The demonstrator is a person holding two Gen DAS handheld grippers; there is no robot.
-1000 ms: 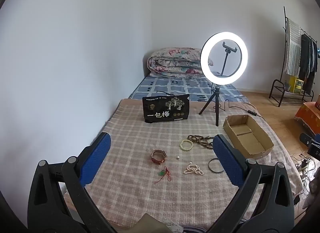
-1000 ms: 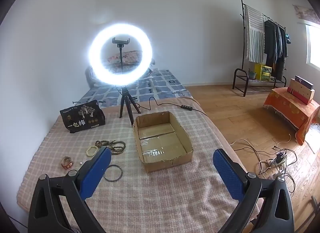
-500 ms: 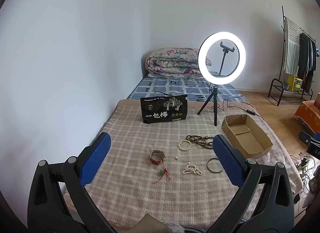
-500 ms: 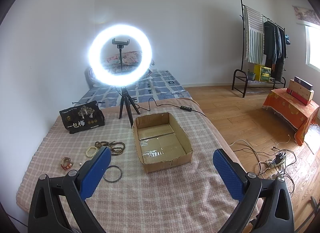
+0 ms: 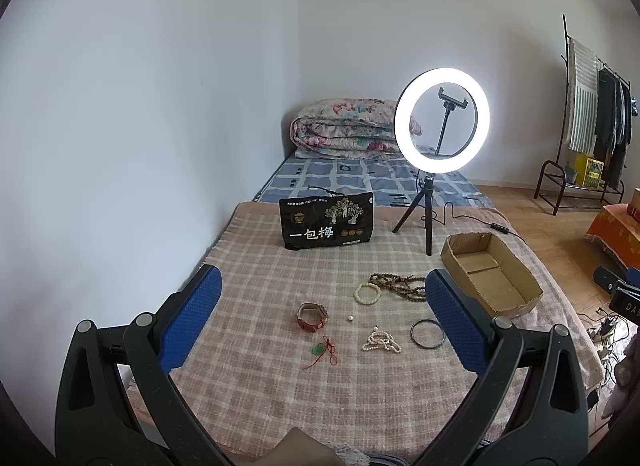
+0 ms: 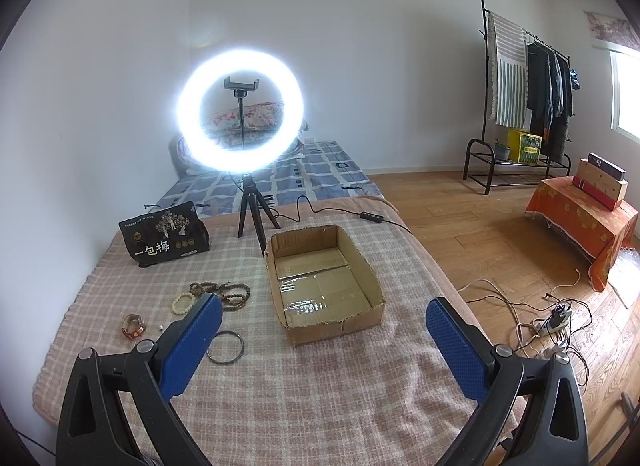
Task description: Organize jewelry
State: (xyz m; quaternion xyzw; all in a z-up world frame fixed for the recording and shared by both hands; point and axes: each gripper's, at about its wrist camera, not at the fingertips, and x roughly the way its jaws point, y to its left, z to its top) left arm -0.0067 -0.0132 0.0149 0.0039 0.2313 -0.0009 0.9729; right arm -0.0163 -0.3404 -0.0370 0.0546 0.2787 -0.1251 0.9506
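Both the left gripper (image 5: pixel 322 316) and right gripper (image 6: pixel 324 332) hang spread wide, holding nothing. Bracelets, including a black bangle (image 5: pixel 427 333), lie beside the cardboard box (image 6: pixel 370 274); a tiny bead (image 5: pixel 350 318), perhaps a pearl, sits apart.

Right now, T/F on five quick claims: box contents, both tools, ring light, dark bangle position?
1. The cardboard box is empty. True.
2. The left tool grips a bracelet. False: it is open, holding nothing.
3. The ring light is off. False: it glows brightly.
4. The dark bangle lies on the plaid blanket, outside the box. True.
5. The right tool is shut. False: it is open and holds nothing.
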